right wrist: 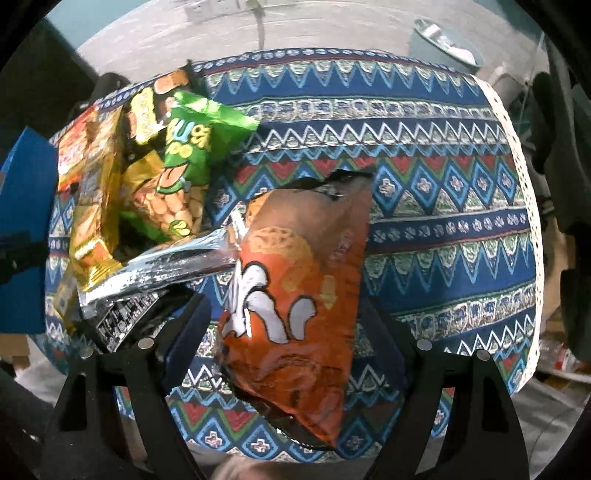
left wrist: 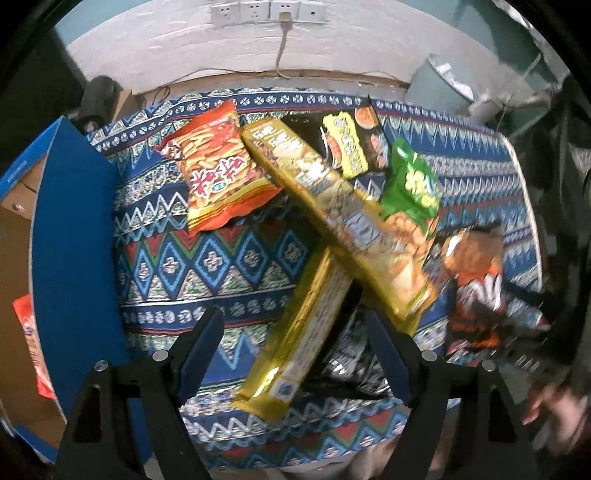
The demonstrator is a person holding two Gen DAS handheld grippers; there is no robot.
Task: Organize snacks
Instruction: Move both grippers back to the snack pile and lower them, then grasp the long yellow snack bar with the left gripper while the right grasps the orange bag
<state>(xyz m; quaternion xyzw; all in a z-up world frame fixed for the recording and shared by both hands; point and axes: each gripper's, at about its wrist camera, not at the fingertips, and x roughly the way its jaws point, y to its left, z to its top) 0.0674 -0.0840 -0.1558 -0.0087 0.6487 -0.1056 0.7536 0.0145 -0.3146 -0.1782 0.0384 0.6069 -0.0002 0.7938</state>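
Note:
Snack packs lie in a heap on a patterned tablecloth [left wrist: 207, 258]. My left gripper [left wrist: 295, 332] is open above a long gold pack [left wrist: 303, 336] that lies between its fingers. A second long gold pack [left wrist: 332, 206] crosses it. An orange-red chips bag [left wrist: 218, 166], a black-yellow pack [left wrist: 351, 144] and a green bag [left wrist: 413, 184] lie behind. My right gripper [right wrist: 288, 325] stands wide around an orange bag [right wrist: 299, 295], which also shows in the left wrist view [left wrist: 476, 280]; I cannot see whether the fingers touch it. The green bag [right wrist: 188, 147] lies to its left.
A blue cardboard box [left wrist: 74, 240] stands open at the table's left edge with a red pack [left wrist: 31, 347] inside. A silver-black pack [right wrist: 162, 266] lies by the right gripper's left finger. A grey bin [right wrist: 447, 44] stands beyond the table. Wall sockets [left wrist: 266, 13] are behind.

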